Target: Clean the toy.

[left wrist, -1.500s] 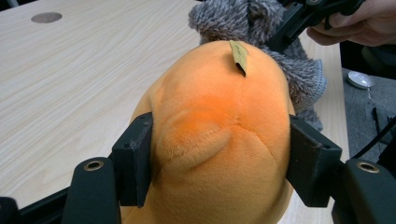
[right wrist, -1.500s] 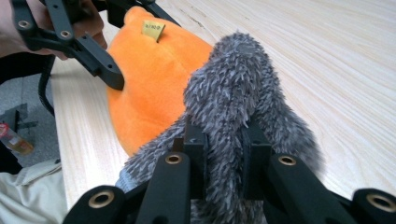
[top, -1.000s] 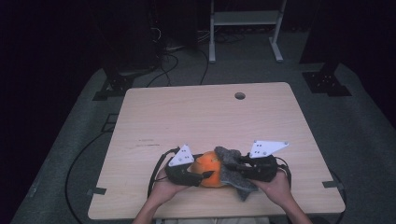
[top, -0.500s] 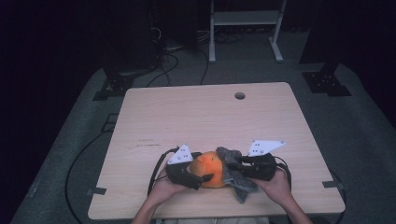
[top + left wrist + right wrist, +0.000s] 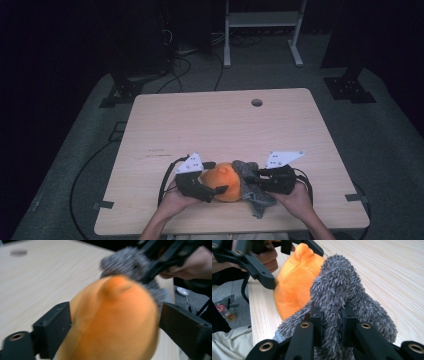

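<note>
An orange plush toy (image 5: 228, 181) lies near the table's front edge, partly wrapped by a grey fuzzy cloth (image 5: 256, 198) on its right. My left gripper (image 5: 215, 178) straddles the toy from the left. Its jaws have just been opening and now stand wide on either side of the orange toy (image 5: 112, 322) without squeezing it. My right gripper (image 5: 253, 175) comes in from the right and is shut on a fold of the grey cloth (image 5: 337, 282), which bunches up between its jaws (image 5: 331, 312). The orange toy (image 5: 297, 282) sits just behind that fold.
The wooden table (image 5: 225, 125) has a small round hole (image 5: 256, 102) near its far edge. Cables lie on the grey floor at the left, and a white frame (image 5: 260, 20) stands behind the table.
The left gripper's jaws have spread apart around the orange toy, which has puffed out wider. Both hands and the grey cloth have stayed where they were.
</note>
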